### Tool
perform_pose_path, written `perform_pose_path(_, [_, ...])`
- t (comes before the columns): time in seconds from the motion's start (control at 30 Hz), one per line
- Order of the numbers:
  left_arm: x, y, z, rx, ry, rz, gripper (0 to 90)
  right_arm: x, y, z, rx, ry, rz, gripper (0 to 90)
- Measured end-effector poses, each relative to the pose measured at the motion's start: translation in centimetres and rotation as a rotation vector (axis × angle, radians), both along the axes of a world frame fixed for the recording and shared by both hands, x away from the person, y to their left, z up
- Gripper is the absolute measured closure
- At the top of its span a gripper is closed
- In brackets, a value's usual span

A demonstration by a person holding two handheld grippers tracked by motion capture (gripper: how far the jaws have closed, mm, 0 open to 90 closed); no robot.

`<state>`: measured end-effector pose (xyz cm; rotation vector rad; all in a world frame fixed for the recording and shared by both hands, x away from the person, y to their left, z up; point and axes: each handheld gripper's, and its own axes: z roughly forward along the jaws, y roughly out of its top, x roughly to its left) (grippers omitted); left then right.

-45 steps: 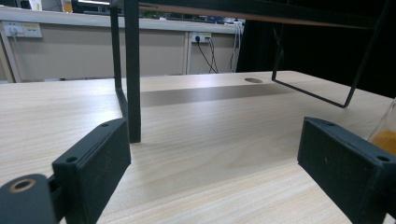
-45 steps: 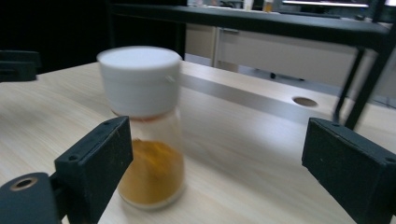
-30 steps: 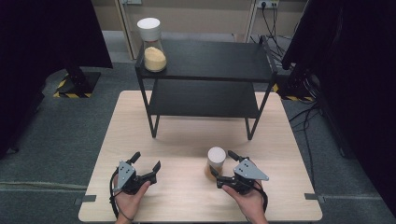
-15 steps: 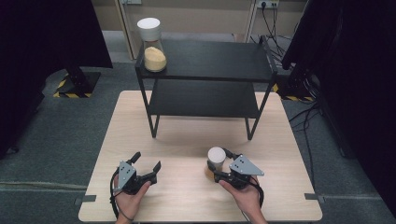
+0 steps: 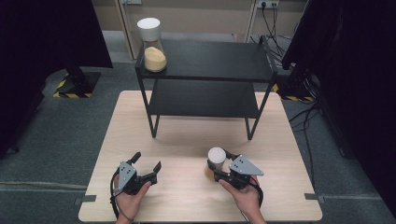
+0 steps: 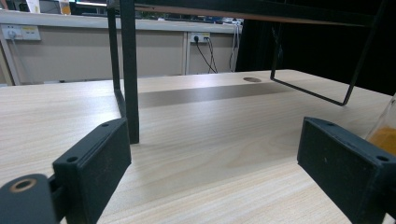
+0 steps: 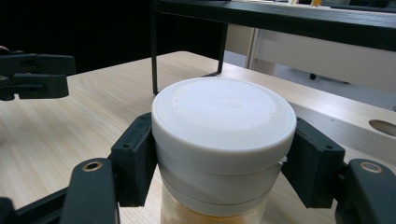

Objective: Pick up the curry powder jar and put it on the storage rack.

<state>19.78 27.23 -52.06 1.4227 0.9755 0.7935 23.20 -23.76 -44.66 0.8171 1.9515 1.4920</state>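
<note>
White-lidded jar (image 7: 223, 140) on pale wooden table (image 5: 187, 144), right gripper (image 5: 219, 169) fingers clamped around it, left gripper (image 5: 148, 164) fingers apart.

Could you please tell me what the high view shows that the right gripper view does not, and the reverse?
High view: a second jar of yellow grains on the black shelf's top level, and both hands on the wooden table.

Right gripper view: the right gripper's pads pressed against the near jar's white lid.

Both: the near jar, the shelf, the table, and the left gripper with jaws apart, holding nothing.
</note>
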Motion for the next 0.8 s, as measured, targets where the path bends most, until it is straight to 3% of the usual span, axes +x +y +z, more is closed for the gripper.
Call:
perform_pose_path(0.23, [0.0, 0.0, 0.0, 0.001, -0.002, 0.001, 9.4, -0.6, -0.5, 1.0, 0.011, -0.018, -0.020, 33.9])
perform_pose_path(0.8, [0.0, -0.1, 0.0, 0.002, -0.001, 0.001, 9.5, -1.7, -3.0, 5.6, 0.047, -0.125, -0.136, 33.9])
